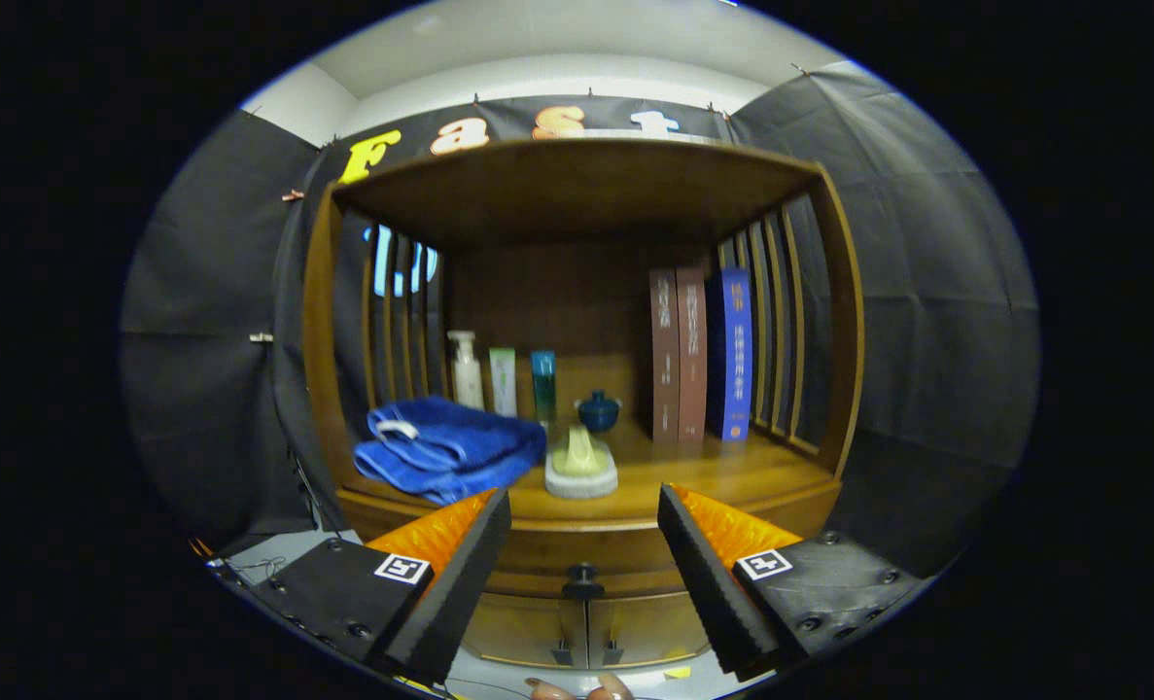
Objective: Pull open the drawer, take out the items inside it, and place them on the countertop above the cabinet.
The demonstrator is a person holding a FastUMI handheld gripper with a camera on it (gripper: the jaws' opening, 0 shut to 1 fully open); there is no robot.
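The gripper [584,520] hangs in front of a wooden cabinet [834,321], its fingers [460,574] spread wide with nothing between them but open air. Between the fingers and a little beyond sits the drawer [577,556], closed, its dark knob [583,586] midway between them; what it holds cannot be seen. Below the drawer are two small doors [586,632], also shut. Above the drawer runs the countertop [722,472], which forms the floor of an open shelf with slatted sides. On it, just beyond the left finger, lies a folded blue towel [445,449]. Beside the towel stands a clear lidded dish [581,467] holding something pale green. Behind that is a small dark blue lidded pot [598,411]. Toward the back stand a white pump bottle [466,370], a pale green tube [504,382] and a teal bottle [543,384] in a row. To the right three books [700,355] stand upright, two brown and one blue. Fingertips [577,690] of a person show at the bottom.
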